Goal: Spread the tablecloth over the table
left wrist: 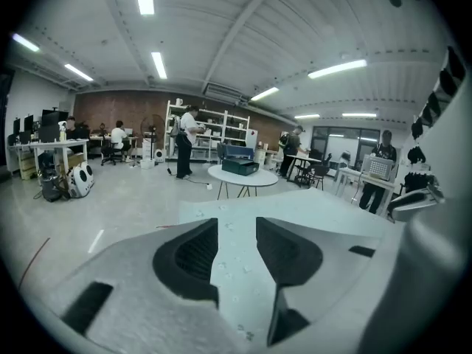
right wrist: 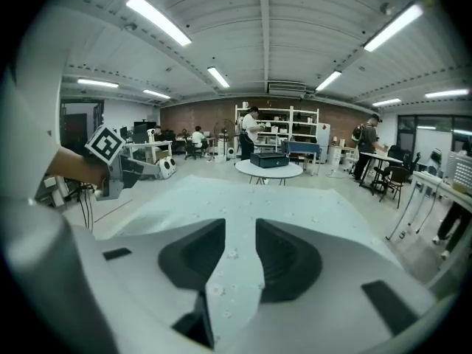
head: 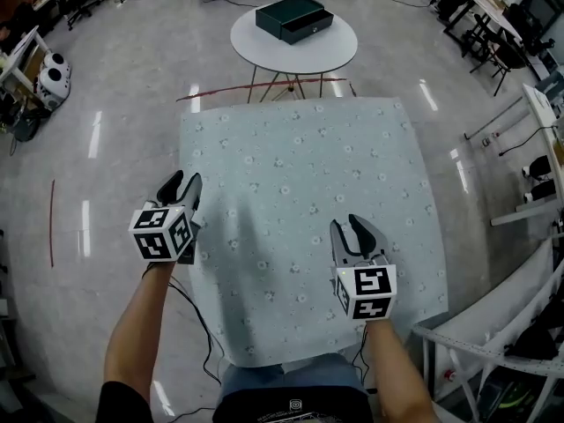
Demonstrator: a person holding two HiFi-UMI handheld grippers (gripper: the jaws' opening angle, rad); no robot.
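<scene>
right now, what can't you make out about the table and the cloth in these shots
- The table itself: in every view the tablecloth covers it completely, so top and legs are unseen.
- How far the tablecloth hangs down: its sides drop out of sight past the edges in all views.
- The dark box on the round table: it is closed and far off in the head view, so its contents are unseen.

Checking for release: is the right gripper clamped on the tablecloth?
No, the right gripper has its jaws apart, with the tablecloth lying flat beyond them, unpinched.
</scene>
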